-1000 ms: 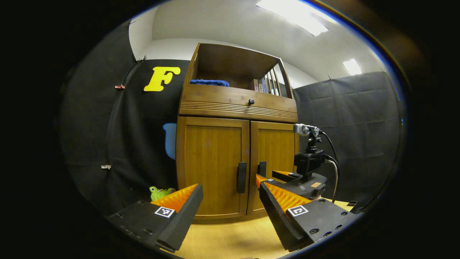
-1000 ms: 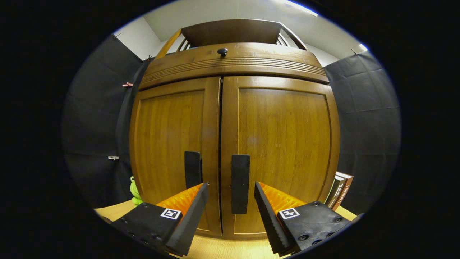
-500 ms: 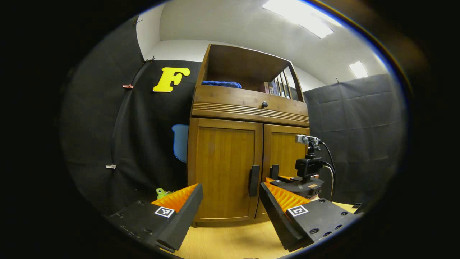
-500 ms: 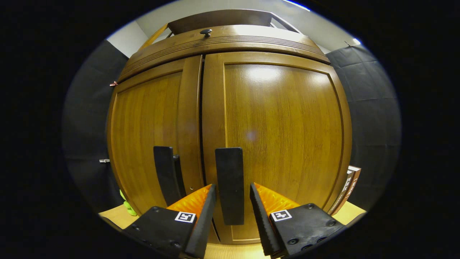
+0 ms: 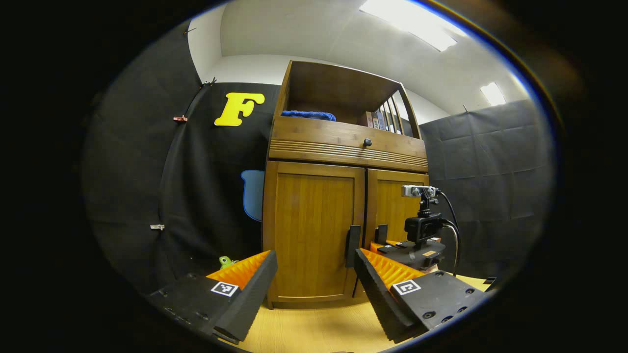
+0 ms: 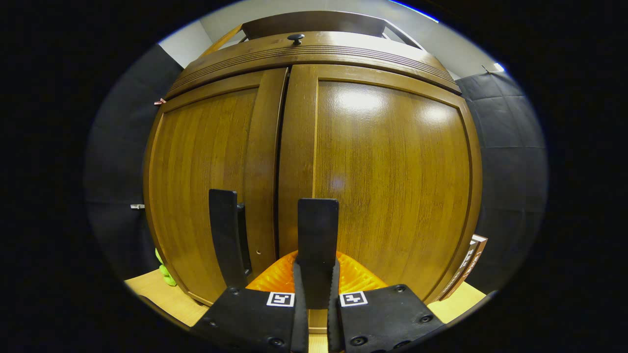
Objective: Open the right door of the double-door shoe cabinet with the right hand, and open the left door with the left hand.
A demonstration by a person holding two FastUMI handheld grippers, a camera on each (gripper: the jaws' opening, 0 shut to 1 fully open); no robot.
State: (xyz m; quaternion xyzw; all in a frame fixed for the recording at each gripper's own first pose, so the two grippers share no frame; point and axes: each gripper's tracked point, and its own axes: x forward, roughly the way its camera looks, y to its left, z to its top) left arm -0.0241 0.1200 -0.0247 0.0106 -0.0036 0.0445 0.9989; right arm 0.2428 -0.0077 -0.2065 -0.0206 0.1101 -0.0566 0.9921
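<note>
Lower end of right door handle (image 6: 317, 235) hidden between the fingers at 6 o'clock in the right gripper view. Right hand-held gripper (image 6: 317, 314) clenched on that handle, both fingers pressing its sides. Right door (image 6: 392, 186) and left door (image 6: 206, 186) closed. Left door handle (image 6: 224, 242) at 9 o'clock of the grasp, untouched. Left hand-held gripper (image 5: 314, 289) released, fingers spread, well apart from shoe cabinet (image 5: 314, 230) on the worktop (image 5: 314, 328); left door at 12 o'clock. Green toy (image 5: 225, 261) partly cut off behind left finger.
</note>
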